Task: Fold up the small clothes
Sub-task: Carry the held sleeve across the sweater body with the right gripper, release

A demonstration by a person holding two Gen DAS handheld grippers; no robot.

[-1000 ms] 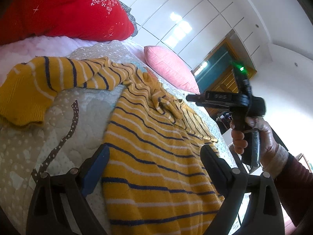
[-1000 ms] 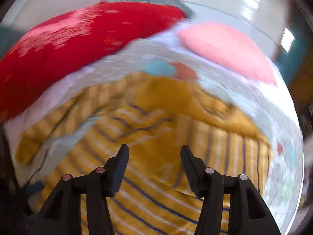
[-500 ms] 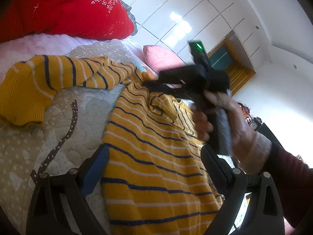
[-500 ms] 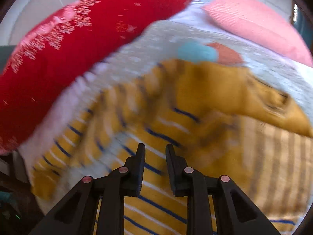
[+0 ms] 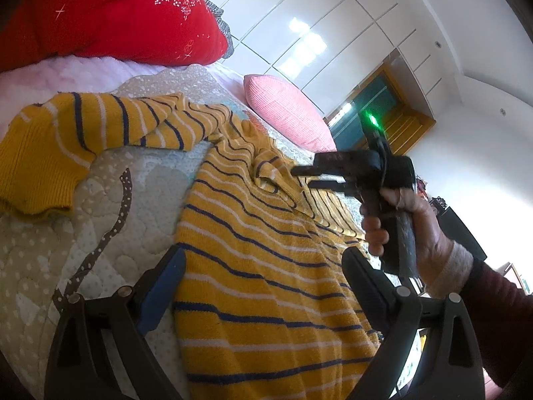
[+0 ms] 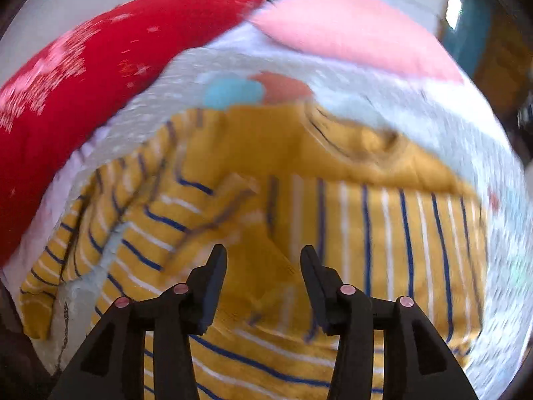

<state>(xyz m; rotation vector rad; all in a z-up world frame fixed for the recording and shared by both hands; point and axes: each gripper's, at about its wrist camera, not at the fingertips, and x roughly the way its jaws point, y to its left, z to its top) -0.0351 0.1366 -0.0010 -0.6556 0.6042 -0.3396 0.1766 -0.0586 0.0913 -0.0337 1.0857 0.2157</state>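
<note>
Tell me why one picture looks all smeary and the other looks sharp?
Right wrist view: motion blur smears the red quilt, the pink pillow and the striped sweater, while the right gripper, its jaws opening with nothing between them, stays crisp. Left wrist view: sharp, though the fisheye lens bends the cupboard doors, which carry bright glare.

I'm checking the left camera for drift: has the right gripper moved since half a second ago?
Yes. In the left wrist view the right gripper has swung away from the pink pillow, lower and rightward over the striped sweater.
</note>
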